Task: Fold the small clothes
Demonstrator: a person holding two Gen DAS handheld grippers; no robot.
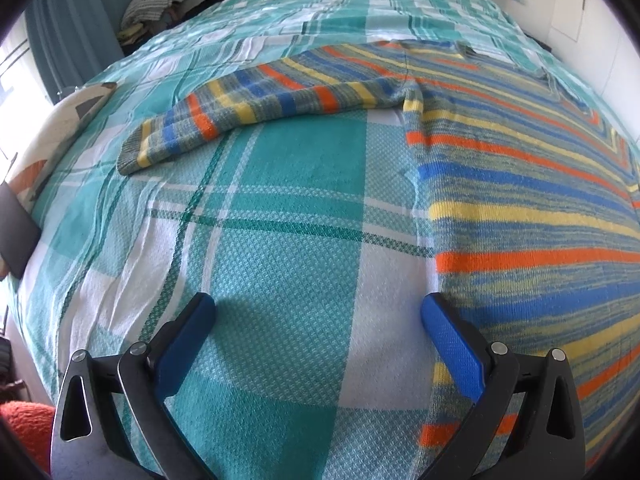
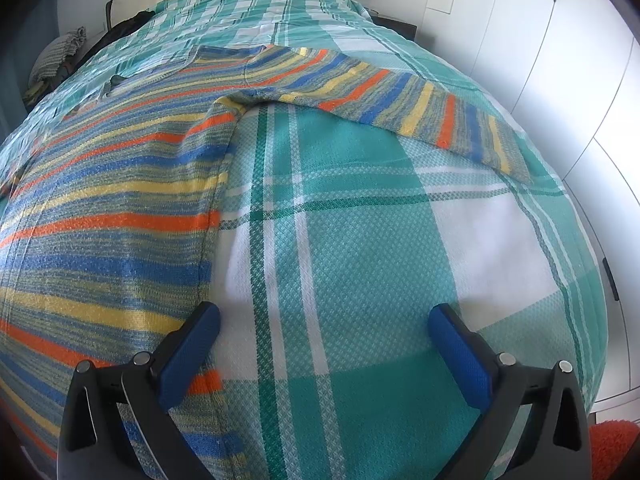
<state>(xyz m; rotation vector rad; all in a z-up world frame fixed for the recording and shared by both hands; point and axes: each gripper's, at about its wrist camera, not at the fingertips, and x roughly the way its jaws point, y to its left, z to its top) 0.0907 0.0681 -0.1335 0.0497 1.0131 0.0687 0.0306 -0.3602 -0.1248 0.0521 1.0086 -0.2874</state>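
Now I'm holding the left gripper (image 1: 318, 314) and right gripper (image 2: 324, 324) spread apart, gripping nothing. Between them the striped sweater (image 1: 520, 216) is lying flat on the plaid bedspread (image 1: 288, 248).

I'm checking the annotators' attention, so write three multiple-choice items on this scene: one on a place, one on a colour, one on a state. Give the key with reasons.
1. Where does the striped sweater lie?
A. Flat on the checked bedspread
B. On a chair
C. Hanging from a hook

2. Which colour is missing from the sweater's stripes?
A. Orange
B. Purple
C. Yellow

3. How do the left gripper and right gripper stand?
A. Both shut on the sweater
B. One open, one shut
C. Both open, holding nothing

Key: A, the sweater is spread out on the bedspread with both sleeves extended; B, the stripes show orange, yellow, blue and grey-green only; C, in each wrist view the blue fingers stand wide apart with only cloth seen between them.
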